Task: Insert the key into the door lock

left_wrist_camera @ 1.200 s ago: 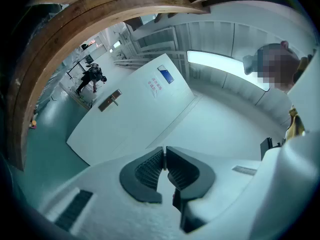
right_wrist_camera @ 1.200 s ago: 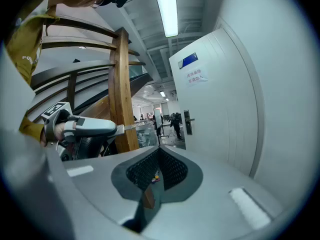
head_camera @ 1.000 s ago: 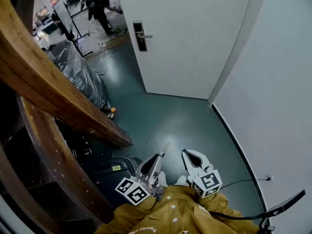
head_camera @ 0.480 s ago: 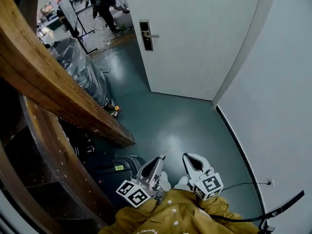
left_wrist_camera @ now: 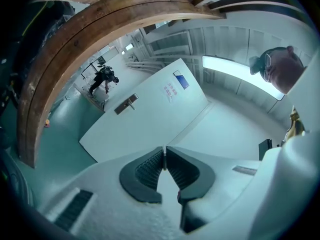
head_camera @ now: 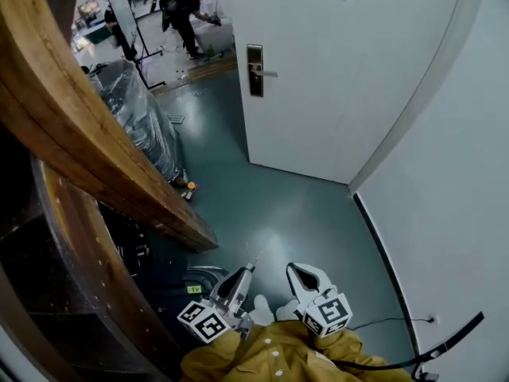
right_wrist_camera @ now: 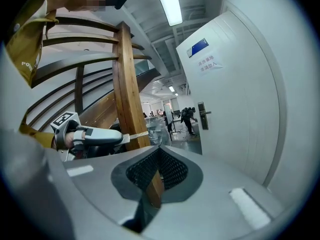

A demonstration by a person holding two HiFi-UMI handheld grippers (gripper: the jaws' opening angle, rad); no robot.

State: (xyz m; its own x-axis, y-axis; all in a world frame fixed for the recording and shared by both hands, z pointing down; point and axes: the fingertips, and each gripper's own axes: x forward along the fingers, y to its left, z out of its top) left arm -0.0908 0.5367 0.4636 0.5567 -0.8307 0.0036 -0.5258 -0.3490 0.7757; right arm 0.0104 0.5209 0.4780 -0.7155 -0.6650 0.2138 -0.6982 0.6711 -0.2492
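Note:
The white door (head_camera: 334, 70) stands ajar ahead, its dark lock plate (head_camera: 254, 70) and lever handle on its left edge. The lock plate (left_wrist_camera: 125, 104) also shows far off in the left gripper view, and the lock plate (right_wrist_camera: 202, 115) in the right gripper view. My left gripper (head_camera: 248, 269) is shut on a thin metal key (head_camera: 255, 259) that pokes forward from its tips; the key (left_wrist_camera: 164, 156) is seen edge-on between the pads. My right gripper (head_camera: 294, 267) is beside it, shut and empty. Both hang low, well short of the door.
A curved wooden stair beam (head_camera: 79, 134) runs along the left, with plastic-wrapped goods (head_camera: 135, 118) under it. A white wall (head_camera: 453, 213) closes the right side. A cable (head_camera: 382, 321) lies on the green floor. People stand in the room beyond the door (head_camera: 187, 10).
Both grippers and the head view have moved closer to the door; the lock plate now sits further right and lower in the picture. The left gripper's hold on the key is unchanged.

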